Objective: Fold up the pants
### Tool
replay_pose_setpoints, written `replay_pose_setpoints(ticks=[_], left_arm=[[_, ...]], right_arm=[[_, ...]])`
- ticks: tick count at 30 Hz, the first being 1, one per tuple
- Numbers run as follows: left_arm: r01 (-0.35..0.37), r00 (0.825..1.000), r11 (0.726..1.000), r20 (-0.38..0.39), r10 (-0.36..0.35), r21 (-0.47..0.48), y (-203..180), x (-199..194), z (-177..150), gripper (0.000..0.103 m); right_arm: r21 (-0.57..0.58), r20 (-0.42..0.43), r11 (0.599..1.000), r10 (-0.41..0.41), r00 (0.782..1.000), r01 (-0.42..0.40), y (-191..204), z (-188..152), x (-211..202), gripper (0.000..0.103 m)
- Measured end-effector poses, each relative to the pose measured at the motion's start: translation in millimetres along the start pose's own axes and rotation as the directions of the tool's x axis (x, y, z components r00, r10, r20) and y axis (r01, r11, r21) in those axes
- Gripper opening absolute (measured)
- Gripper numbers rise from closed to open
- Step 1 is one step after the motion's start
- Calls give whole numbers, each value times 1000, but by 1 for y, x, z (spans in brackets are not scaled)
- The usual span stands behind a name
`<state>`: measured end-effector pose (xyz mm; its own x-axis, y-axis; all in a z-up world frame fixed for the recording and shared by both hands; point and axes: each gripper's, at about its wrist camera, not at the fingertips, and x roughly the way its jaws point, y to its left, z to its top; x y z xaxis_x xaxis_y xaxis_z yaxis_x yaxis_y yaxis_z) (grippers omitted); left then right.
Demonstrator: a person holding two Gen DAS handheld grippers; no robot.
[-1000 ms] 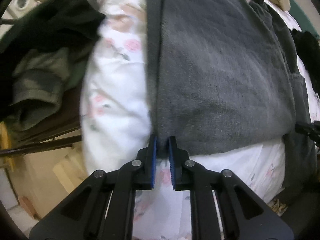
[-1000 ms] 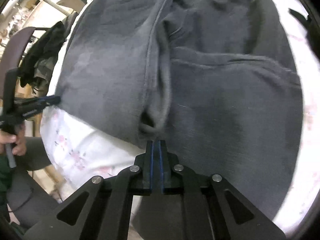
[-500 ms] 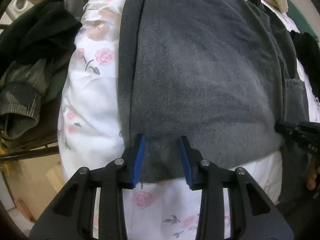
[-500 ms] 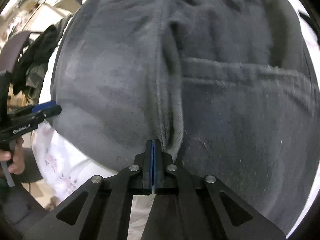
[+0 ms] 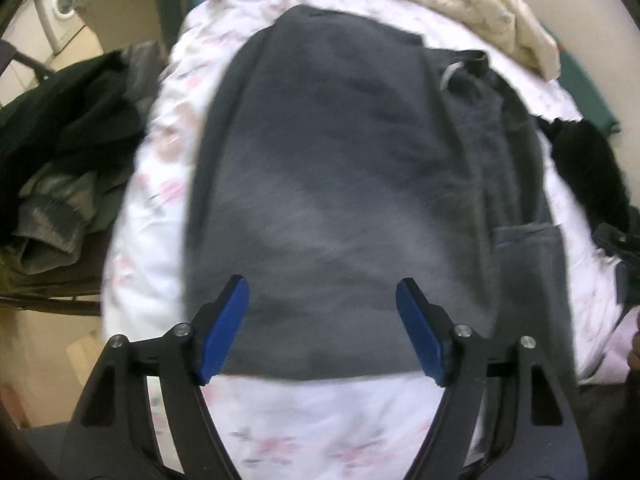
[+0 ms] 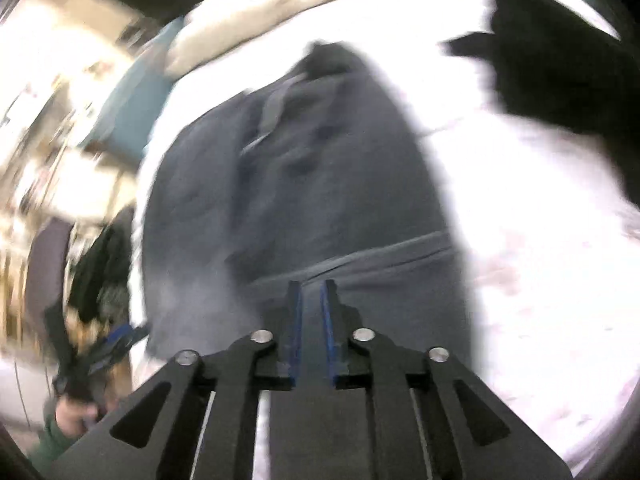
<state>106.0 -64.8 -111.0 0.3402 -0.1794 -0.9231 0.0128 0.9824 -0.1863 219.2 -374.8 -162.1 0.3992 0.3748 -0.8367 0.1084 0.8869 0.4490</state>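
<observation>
Dark grey pants [image 5: 332,184] lie folded lengthwise on a white floral bed sheet [image 5: 304,420]. My left gripper [image 5: 322,282] hovers over their near edge, its jaws opening wide, with nothing between the blue pads [image 5: 224,332]. The right wrist view is blurred by motion. There my right gripper [image 6: 311,286] hangs above the pants [image 6: 304,184] near a pocket seam; its jaws are opening a narrow gap and no cloth is pinched. The right gripper [image 5: 616,240] shows at the right edge of the left wrist view. The left gripper [image 6: 112,344], in a hand, shows at the lower left of the right wrist view.
A heap of dark and camouflage clothes [image 5: 68,152] sits on a chair left of the bed. A cream blanket [image 5: 480,8] is bunched at the far end. A black garment [image 5: 584,168] lies on the sheet at the right. A washing machine [image 5: 60,0] stands far left.
The left jaws went from almost shut at the pants' near corner to wide apart, and the gripper drew back. The right jaws parted, let go of the centre fold, and pulled away fast.
</observation>
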Motion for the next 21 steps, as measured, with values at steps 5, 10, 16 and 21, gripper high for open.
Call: replay_pose_setpoints(ticks=[5, 10, 16, 21], left_arm=[[42, 999, 998, -2, -42, 53, -45, 3, 3, 73], [53, 998, 996, -26, -51, 73, -65, 20, 16, 73], [3, 997, 996, -82, 4, 86, -72, 44, 15, 73], [6, 996, 998, -93, 0, 61, -64, 46, 16, 73]], right_arm=[[104, -39, 991, -82, 996, 85, -72, 12, 3, 21], [101, -105, 988, -106, 989, 117, -91, 0, 28, 21], [25, -100, 990, -134, 986, 137, -78, 8, 43, 22], [1, -129, 988, -151, 980, 153, -74, 13, 62, 28]])
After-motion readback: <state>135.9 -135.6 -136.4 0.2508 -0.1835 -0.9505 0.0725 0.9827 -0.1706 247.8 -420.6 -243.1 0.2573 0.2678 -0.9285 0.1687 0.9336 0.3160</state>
